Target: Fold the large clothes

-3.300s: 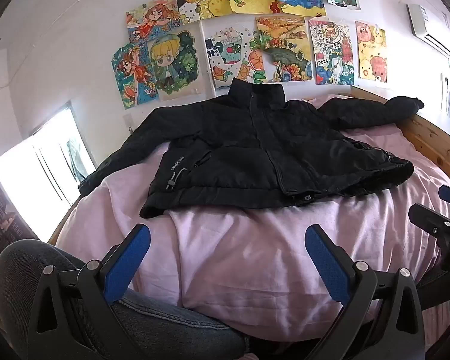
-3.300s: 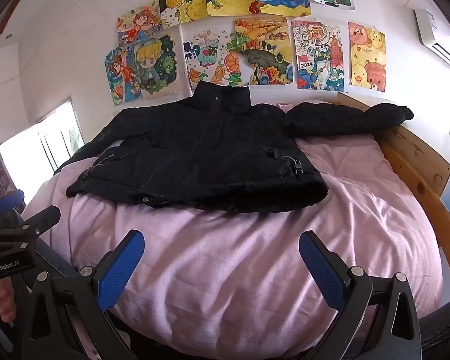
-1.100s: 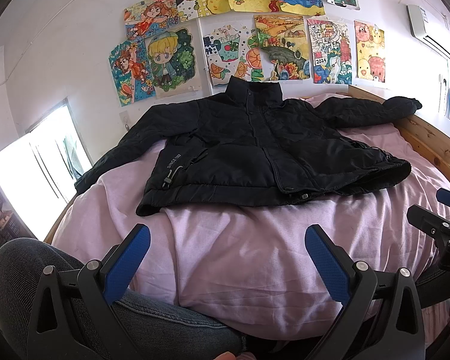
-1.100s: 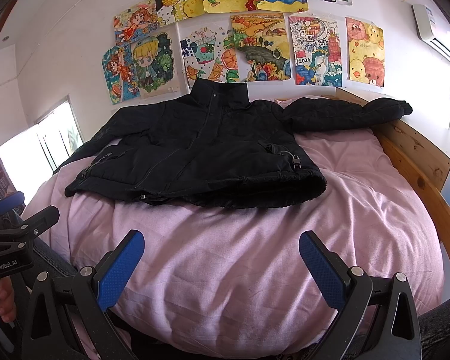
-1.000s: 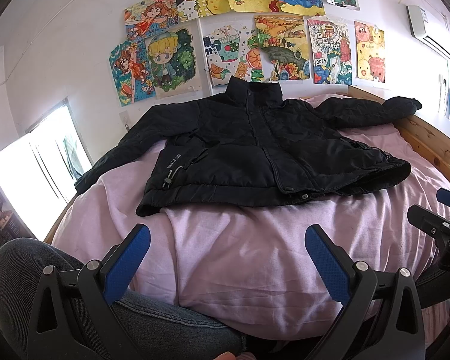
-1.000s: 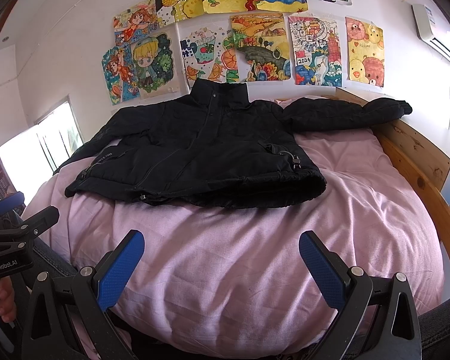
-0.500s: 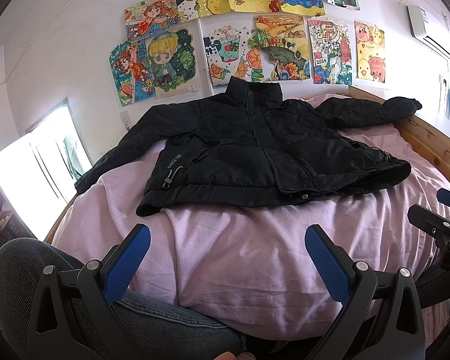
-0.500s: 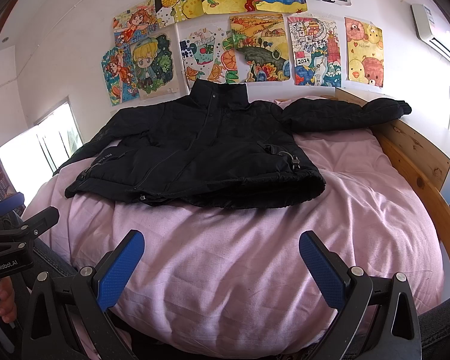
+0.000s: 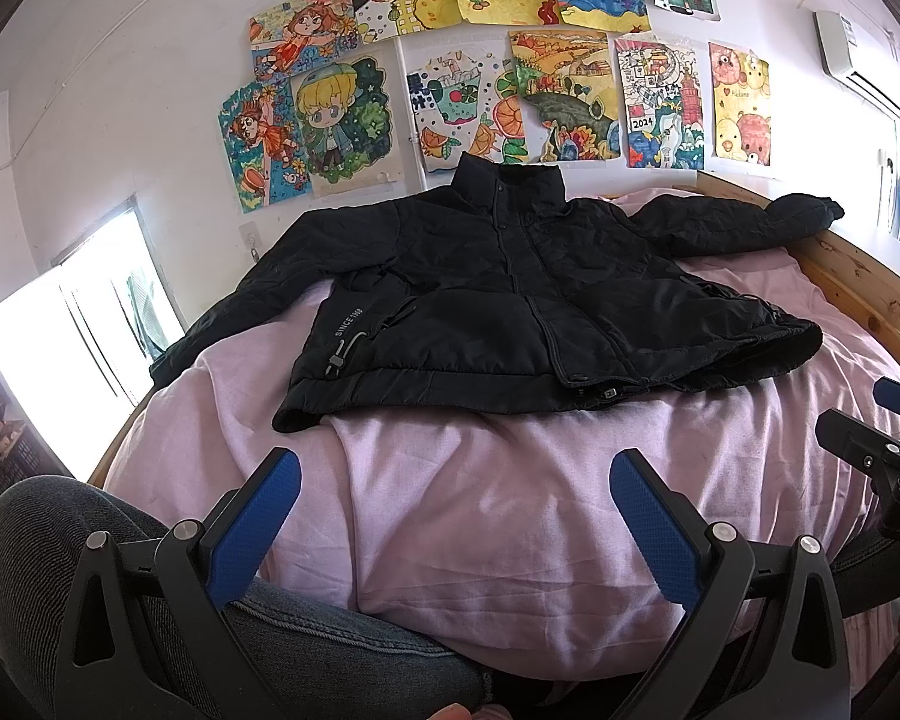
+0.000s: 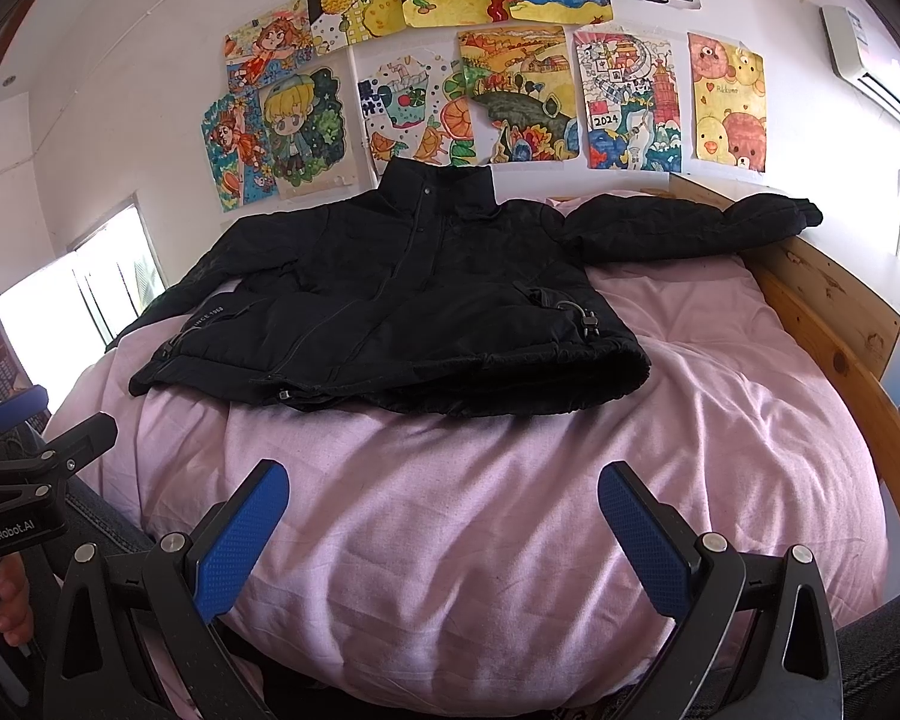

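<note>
Black jacket spread flat, front side up, in the middle of both frames, on the pink bedding; collar toward the top of the frame, near the wall with the colourful drawings. One sleeve stretched to the right, cuff over the wooden bed frame; other sleeve running down to the left edge of the bed. Left gripper at the bottom centre, released, blue pads wide apart, nothing between them. Right gripper the same: spread wide, above bare bedding, well apart from the jacket hem.
</note>
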Demonstrator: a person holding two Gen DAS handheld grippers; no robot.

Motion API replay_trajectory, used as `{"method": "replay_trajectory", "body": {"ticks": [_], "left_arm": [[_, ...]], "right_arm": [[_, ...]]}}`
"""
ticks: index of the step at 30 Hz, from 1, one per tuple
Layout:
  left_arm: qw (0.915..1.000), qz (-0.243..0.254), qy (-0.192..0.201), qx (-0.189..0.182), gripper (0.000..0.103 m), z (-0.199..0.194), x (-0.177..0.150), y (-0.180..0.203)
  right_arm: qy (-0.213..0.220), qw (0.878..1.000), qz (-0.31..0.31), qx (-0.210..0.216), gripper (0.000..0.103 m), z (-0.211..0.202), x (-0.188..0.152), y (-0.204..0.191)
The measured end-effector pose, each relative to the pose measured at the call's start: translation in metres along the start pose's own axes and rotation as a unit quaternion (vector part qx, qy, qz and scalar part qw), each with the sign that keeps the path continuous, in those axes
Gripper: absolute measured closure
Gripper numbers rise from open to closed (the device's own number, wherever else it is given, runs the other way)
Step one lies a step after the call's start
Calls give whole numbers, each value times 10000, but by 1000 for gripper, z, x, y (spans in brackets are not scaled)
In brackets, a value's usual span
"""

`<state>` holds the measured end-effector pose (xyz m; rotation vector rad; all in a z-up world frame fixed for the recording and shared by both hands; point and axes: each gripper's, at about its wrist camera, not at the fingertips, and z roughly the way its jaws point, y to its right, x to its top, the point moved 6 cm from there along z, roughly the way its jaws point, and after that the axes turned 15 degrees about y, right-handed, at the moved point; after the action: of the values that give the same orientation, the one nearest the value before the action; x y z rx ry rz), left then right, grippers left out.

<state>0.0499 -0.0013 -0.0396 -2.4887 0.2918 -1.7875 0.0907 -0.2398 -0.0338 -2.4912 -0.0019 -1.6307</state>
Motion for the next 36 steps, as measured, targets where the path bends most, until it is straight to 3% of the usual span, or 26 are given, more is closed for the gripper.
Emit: {"method": "replay_trajectory", "body": {"ticks": [23, 28, 36], "left_arm": [[10000, -9, -8, 2, 2, 0, 0, 0], [10000, -29, -47, 21, 2, 1, 0, 6], [9983, -94, -574, -5, 2, 17, -5, -3]], "right_arm": [[-20, 10000, 7, 10, 0, 1, -1, 4], [-114, 9999, -15, 11, 0, 4, -15, 6], [-650, 9976, -42, -234, 0, 13, -24, 13]]}}
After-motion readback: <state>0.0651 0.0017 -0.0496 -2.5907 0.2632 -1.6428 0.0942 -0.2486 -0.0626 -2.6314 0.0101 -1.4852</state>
